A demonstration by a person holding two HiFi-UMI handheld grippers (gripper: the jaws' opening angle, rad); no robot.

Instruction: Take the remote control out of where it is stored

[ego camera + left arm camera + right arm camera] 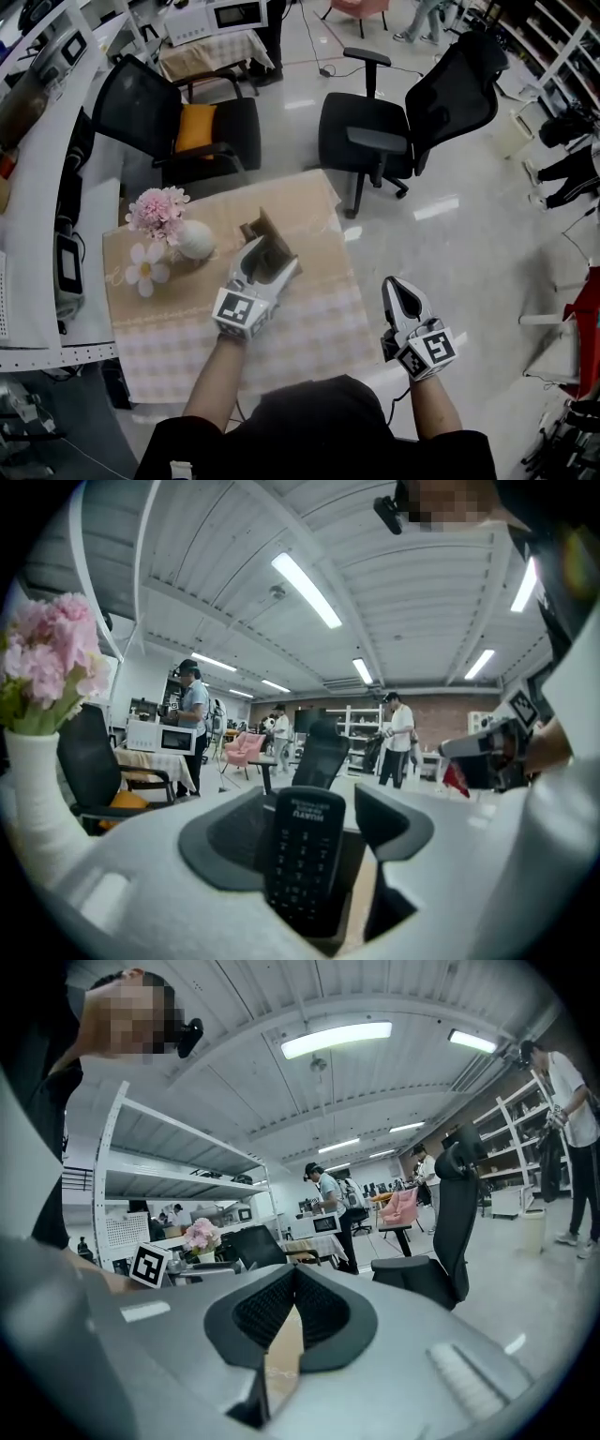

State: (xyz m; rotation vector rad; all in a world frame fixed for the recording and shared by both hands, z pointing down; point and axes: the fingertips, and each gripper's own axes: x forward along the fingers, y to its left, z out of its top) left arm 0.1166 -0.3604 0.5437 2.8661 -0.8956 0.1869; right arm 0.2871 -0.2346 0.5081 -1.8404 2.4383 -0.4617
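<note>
Between the wide-open jaws of the left gripper (pixel 314 803), the remote (pixel 305 855) is standing upright with its keypad toward the camera. Its lower end is sitting in a brown holder (pixel 255 228) on the table (pixel 309 328). Nothing is being gripped yet. The pads are being kept apart on either side of the remote, and a gap is showing at the right pad. At the left pad contact is probably not being made, though the remote's edge is hiding that side. The step in hand, by the look of it, is the closing on the remote before the lift.

For this to go well, the gripper is best being kept level and centred, so that both pads are being brought onto the remote's long edges together. One pad arriving first is likely to be tipping the remote inside the holder. The grip is better being taken on the upper half, above the holder's rim, so that the holder is not being pinched along with it. Once held, the remote is best being drawn straight up along its own length. A slanted pull risks the light holder being dragged along or toppled toward the vase (pixel 195 239) near it.

The right gripper (pixel 291 1283) is being held empty with its jaws together, off the table's right side and well apart from the holder. It could be being brought over to steady the holder, should that start lifting.
</note>
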